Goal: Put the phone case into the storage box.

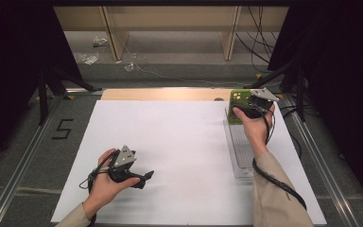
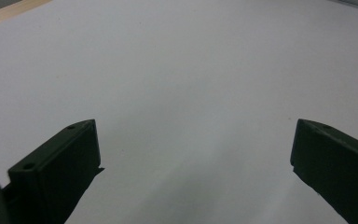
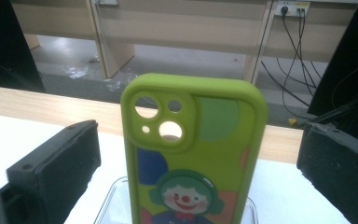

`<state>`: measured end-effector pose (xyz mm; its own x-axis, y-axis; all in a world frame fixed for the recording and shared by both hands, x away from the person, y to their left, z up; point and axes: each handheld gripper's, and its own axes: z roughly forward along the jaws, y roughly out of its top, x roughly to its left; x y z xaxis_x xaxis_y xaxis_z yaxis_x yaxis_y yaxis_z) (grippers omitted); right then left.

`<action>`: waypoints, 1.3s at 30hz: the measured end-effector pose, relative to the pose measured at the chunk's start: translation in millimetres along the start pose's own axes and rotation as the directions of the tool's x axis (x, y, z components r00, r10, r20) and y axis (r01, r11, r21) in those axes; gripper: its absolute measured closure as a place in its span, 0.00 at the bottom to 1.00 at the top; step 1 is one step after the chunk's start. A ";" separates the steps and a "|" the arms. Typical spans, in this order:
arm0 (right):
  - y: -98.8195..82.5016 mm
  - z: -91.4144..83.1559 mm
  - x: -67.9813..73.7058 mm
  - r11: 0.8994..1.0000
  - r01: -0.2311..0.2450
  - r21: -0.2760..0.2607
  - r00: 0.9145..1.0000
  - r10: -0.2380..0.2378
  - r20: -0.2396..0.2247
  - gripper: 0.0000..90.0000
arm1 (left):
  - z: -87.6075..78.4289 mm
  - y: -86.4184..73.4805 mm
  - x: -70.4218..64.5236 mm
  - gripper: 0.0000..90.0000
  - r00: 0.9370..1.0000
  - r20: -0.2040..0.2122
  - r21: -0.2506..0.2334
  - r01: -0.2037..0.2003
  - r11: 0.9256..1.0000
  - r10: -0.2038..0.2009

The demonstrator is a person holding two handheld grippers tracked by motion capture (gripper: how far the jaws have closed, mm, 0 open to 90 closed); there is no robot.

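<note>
Both tongs are spread wide, as I read it from their own cameras. My left tongs (image 1: 142, 178) hover low over the white sheet (image 1: 179, 142) near the front of the surface, held in the left hand (image 1: 106, 182); in the left gripper view (image 2: 193, 154) the jaws stand far apart with nothing between them and touch nothing.

My right tongs (image 1: 255, 106) are at the far right of the surface, in the right hand (image 1: 253, 124). In the right gripper view (image 3: 198, 154) the jaws are well apart, and one green phone case (image 3: 193, 154) stands upright between them, its back toward the camera. Neither jaw touches it: I see a gap on each side.

I count one phone case (image 1: 238, 101), lime green, printed with a clown face and coloured patches. Its camera block has four cut-outs, two large and two small. I count one clear plastic tray (image 1: 238, 151), lying lengthwise along the right edge of the sheet; the case's lower end sits in the tray's far end. Beyond it runs the wooden strip (image 1: 165, 94) of the surface.
</note>
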<state>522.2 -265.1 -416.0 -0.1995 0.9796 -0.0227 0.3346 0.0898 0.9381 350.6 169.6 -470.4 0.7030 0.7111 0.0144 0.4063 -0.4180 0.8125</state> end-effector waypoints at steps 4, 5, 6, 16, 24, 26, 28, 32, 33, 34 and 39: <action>-0.5 -3.8 -0.9 1.000 0.000 -0.002 1.000 0.000 -0.003 0.01 | -0.1 0.2 -0.1 0.01 1.000 0.000 0.000 0.001 1.000 -0.001; -0.4 -4.9 -1.0 1.000 0.001 -0.003 1.000 -0.001 -0.003 0.01 | -0.1 0.1 -0.1 0.01 1.000 -0.001 0.000 0.001 1.000 -0.001; -0.2 -6.1 -0.7 1.000 0.002 -0.003 1.000 -0.002 -0.005 0.01 | -0.1 0.1 0.0 0.01 1.000 -0.001 0.001 0.000 1.000 0.000; -0.5 -16.6 6.6 1.000 0.011 -0.006 0.999 -0.012 -0.046 0.01 | -0.2 0.2 0.0 0.01 1.000 -0.002 0.000 -0.001 1.000 0.001; 0.2 -24.9 12.2 1.000 0.024 -0.013 0.997 -0.025 -0.069 0.01 | -0.4 0.3 -0.1 0.01 1.000 -0.003 0.000 -0.002 1.000 0.002; -0.6 -27.0 13.2 1.000 0.025 -0.016 0.997 -0.026 -0.074 0.01 | -0.6 0.5 0.1 0.01 1.000 -0.005 -0.003 -0.002 1.000 0.002; -1.5 -29.2 14.7 1.000 0.025 -0.017 0.996 -0.027 -0.084 0.01 | -0.7 0.5 0.2 0.01 1.000 -0.005 -0.004 -0.001 1.000 0.001; -4.0 -33.2 18.1 0.999 0.031 -0.012 0.994 -0.032 -0.106 0.01 | -0.7 0.6 0.1 0.01 1.000 -0.006 -0.003 -0.001 1.000 0.001; -4.5 -34.5 19.3 0.999 0.032 -0.012 0.993 -0.033 -0.110 0.01 | -0.8 0.7 0.1 0.01 1.000 -0.007 -0.004 -0.001 1.000 0.001; -5.0 -35.8 20.5 0.999 0.040 -0.012 0.993 -0.041 -0.114 0.01 | -0.9 0.7 0.1 0.01 1.000 -0.006 -0.003 -0.001 1.000 0.001; -7.1 -42.9 26.4 0.998 0.063 -0.016 0.989 -0.065 -0.136 0.01 | -0.9 0.7 0.2 0.01 1.000 -0.006 -0.004 0.000 1.000 0.000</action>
<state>475.0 -247.6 -408.4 -0.3442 0.9382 -0.0364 0.3064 0.1489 0.9402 350.5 169.9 -469.3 0.6994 0.7145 0.0184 0.4038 -0.4162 0.8147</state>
